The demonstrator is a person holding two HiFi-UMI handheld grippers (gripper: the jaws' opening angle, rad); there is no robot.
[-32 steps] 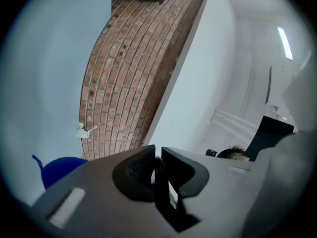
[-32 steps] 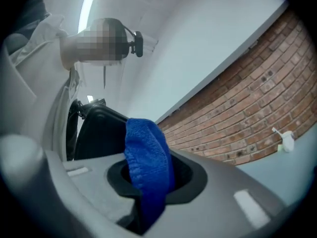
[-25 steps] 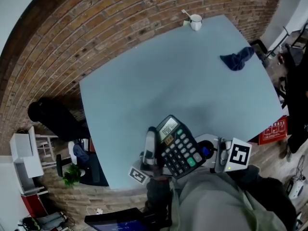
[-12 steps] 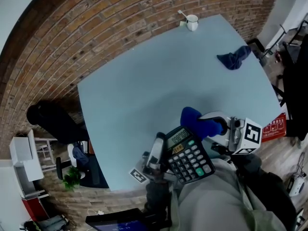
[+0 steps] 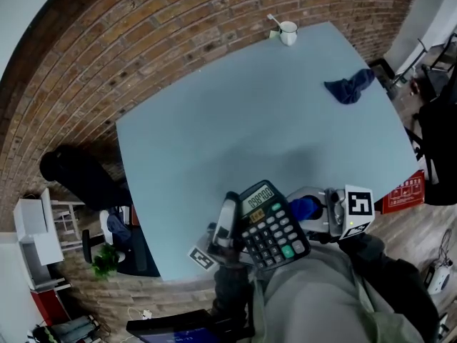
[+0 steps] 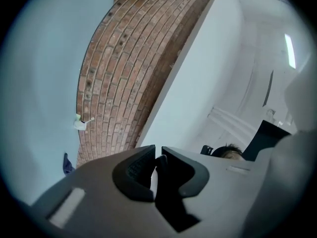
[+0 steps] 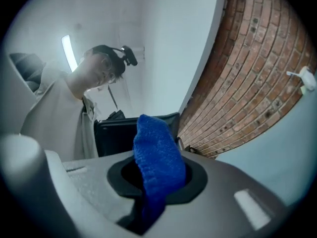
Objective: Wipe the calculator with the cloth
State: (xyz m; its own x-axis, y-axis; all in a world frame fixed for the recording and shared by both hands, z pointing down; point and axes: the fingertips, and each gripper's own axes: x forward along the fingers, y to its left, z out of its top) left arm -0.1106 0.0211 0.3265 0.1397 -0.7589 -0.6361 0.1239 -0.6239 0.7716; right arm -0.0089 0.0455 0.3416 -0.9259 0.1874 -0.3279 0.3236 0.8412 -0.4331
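1. Blue cloth [image 5: 304, 207], pinched by the right hand-held gripper [image 5: 311, 209], has dropped beside the calculator [image 5: 270, 224];
2. left hand-held gripper [image 5: 228, 216] clamps the calculator's edge over the counter's [image 5: 235, 113] near edge;
3. hard wiping could twist it loose.

A person wears a light grey-beige top [image 5: 314, 302]; dark sleeves or gloves [image 5: 230, 291] cover the arms. A dark headset [image 7: 116, 53] is strapped to the head. The left gripper [image 6: 155, 165] and right gripper [image 5: 315, 209] have smooth pale grey moulded shells with black padded jaws. Each carries a white cube [image 5: 357, 207] printed with black square markers.
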